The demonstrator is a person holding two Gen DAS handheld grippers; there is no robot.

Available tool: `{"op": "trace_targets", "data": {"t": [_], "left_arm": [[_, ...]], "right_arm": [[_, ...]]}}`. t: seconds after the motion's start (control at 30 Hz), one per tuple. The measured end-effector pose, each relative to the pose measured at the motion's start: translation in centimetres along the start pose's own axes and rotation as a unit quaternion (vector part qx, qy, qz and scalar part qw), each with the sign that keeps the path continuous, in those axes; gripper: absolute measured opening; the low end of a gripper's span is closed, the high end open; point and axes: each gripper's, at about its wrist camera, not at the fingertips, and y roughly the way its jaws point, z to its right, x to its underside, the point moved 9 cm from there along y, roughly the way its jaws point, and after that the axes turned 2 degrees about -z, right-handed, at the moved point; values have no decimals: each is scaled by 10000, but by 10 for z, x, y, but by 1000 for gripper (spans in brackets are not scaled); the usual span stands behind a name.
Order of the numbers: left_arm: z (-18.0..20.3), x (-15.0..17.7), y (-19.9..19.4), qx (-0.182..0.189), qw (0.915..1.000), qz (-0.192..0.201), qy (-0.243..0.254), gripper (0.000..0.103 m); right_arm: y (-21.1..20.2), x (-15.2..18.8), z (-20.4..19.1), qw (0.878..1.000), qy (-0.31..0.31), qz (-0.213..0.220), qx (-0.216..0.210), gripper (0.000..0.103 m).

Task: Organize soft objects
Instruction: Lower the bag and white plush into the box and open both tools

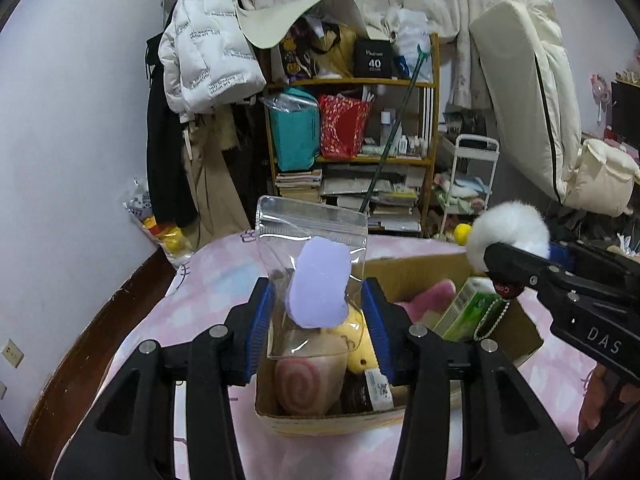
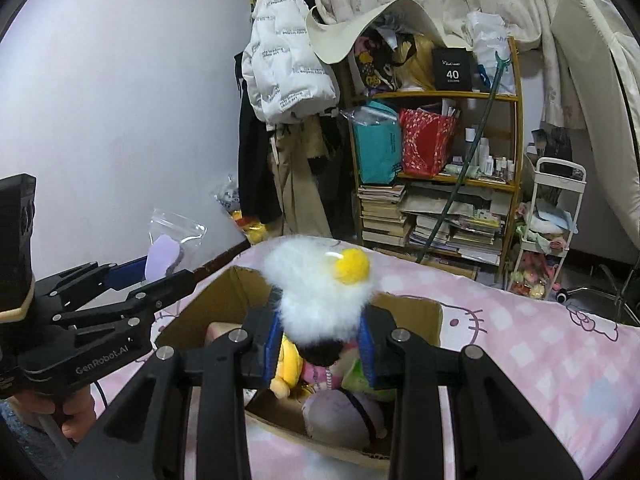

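Note:
My left gripper (image 1: 318,312) is shut on a clear zip bag (image 1: 316,240) with a lilac sponge (image 1: 320,284) inside, held above an open cardboard box (image 1: 416,268). It also shows at the left of the right wrist view (image 2: 152,272). My right gripper (image 2: 324,332) is shut on a white fluffy plush (image 2: 320,300) with a yellow pompom (image 2: 351,266), held over the same box (image 2: 408,312). That plush shows in the left wrist view (image 1: 508,232). The box holds a yellow plush (image 1: 358,344), a pink swirl cushion (image 1: 304,384), a pink toy (image 1: 432,296) and a green pack (image 1: 468,308).
The box sits on a bed with a pink Hello Kitty sheet (image 2: 520,340). Behind it stand a cluttered wooden shelf (image 1: 352,120), a coat rack with a white jacket (image 1: 204,40), a white trolley (image 2: 548,216) and an upright mattress (image 1: 528,92).

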Motion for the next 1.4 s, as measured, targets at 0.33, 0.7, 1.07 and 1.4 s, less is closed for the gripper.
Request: {"op": "trace_targets", "data": {"t": [0.33, 0.7, 1.07, 1.4], "left_arm": [[-5, 6, -16, -331, 9994, 50, 55, 77], [-20, 13, -66, -541, 9983, 197, -119, 93], [-21, 22, -133, -889, 9939, 646, -19, 102], [-13, 27, -167, -1129, 9880, 1037, 166, 102]], "right_arm": [[2, 5, 2, 9993, -181, -280, 165, 61], [-58, -12, 0, 9990, -131, 265, 332, 100], [-123, -13, 1, 9962, -54, 690, 525, 103], [-143, -1, 13, 9945, 181, 818, 627, 103]]}}
